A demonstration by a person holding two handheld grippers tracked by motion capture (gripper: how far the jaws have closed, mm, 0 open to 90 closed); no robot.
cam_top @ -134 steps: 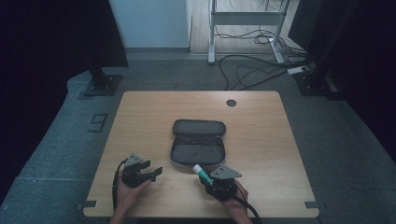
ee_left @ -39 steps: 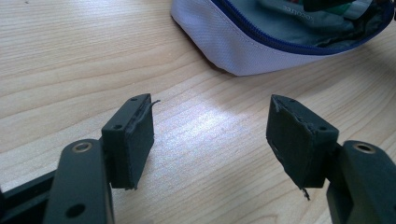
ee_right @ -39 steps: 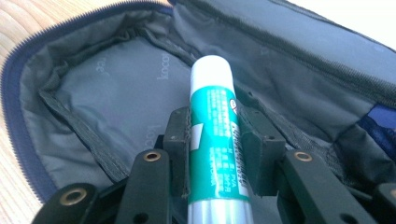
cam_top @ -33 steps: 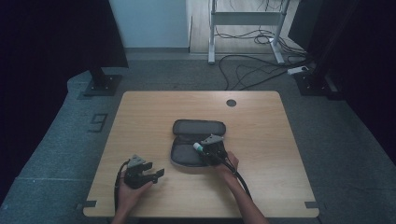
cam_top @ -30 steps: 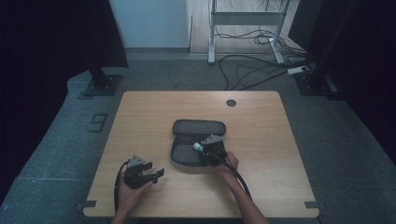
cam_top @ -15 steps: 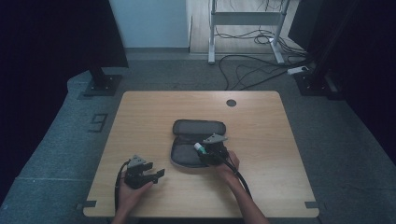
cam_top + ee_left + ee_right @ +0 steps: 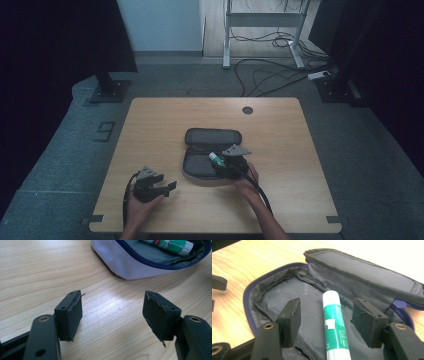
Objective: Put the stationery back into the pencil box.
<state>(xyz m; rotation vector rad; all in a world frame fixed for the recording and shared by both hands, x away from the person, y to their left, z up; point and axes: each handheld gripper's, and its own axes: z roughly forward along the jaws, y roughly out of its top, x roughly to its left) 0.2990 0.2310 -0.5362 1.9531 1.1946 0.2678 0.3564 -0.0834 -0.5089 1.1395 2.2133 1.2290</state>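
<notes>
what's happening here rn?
A person with a gripper in each hand is putting a glue stick into an open pencil case on the wooden table. The right gripper is over the case; its jaws have just been opening, and the stick lies between them in the case, pads clear of it. The left gripper rests open on the table, holding nothing.

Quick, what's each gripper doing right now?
Left gripper: open, holding nothing, over the table.
Right gripper: open, jaws just opening; glue stick lies loose between them in the pencil case.
</notes>
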